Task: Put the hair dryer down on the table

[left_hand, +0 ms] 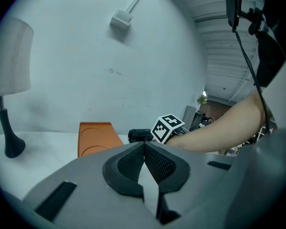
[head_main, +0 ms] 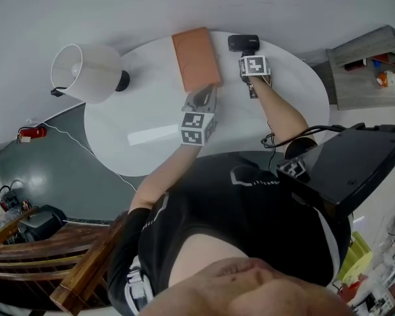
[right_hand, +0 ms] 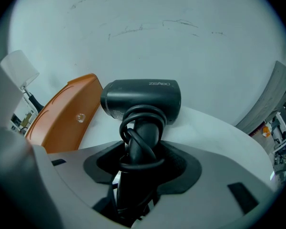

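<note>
The right gripper (right_hand: 142, 168) is closed on the handle of the black hair dryer (right_hand: 142, 98), around which the cord is wound. The dryer's barrel is held crosswise at the far side of the round white table (head_main: 289, 91), just beside the orange tray (head_main: 196, 58). Whether it already touches the tabletop cannot be told. The left gripper (left_hand: 144, 159) is held over the near part of the table, its jaws shut together on nothing.

The set-down is judged to be the step in hand. The dryer should be lowered until barrel and handle are both borne by the table, clear of the tray and well in from the table rim. The jaws should be released only once the weight is supported. The wound cord should be kept free of the pads as the gripper is drawn back.
</note>
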The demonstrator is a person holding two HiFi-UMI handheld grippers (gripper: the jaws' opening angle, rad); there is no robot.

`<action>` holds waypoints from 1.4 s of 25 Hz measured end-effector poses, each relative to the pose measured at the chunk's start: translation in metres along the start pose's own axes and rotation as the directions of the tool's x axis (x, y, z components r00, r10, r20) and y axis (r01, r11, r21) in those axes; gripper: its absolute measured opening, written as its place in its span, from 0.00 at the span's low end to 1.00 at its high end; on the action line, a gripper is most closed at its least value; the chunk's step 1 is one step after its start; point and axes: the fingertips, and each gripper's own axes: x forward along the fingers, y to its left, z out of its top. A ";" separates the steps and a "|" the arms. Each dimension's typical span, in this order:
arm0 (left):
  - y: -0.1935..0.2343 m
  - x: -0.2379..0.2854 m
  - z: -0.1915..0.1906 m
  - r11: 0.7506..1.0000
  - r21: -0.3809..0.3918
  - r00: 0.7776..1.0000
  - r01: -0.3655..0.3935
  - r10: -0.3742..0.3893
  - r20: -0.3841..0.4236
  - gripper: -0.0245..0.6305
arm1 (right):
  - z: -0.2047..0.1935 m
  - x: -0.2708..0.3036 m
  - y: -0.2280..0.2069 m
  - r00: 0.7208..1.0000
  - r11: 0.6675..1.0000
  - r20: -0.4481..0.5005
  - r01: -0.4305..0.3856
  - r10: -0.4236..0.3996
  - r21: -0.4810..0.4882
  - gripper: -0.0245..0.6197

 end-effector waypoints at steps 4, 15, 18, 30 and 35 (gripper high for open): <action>0.003 -0.009 0.001 1.000 -0.004 1.000 -0.011 0.011 0.010 0.09 | 0.000 0.001 0.000 1.000 1.000 -0.025 0.007 -0.007 -0.001 0.41; -0.004 -0.039 0.002 0.998 -0.031 0.998 -0.054 0.055 0.040 0.09 | -0.007 -0.004 0.015 0.995 0.996 0.041 -0.090 0.090 0.007 0.54; -0.009 -0.048 0.006 0.997 -0.018 0.996 -0.070 0.071 0.055 0.09 | -0.014 -0.010 0.011 0.995 0.996 0.038 -0.088 0.087 0.007 0.54; -0.034 -0.074 0.009 0.992 -0.011 0.987 -0.125 0.125 0.099 0.09 | -0.024 -0.060 -0.007 0.983 0.991 0.152 -0.112 0.099 0.075 0.55; -0.040 -0.081 0.024 0.987 0.029 0.978 -0.159 0.153 0.142 0.09 | -0.018 -0.088 -0.009 0.969 0.988 0.217 -0.139 0.121 0.069 0.55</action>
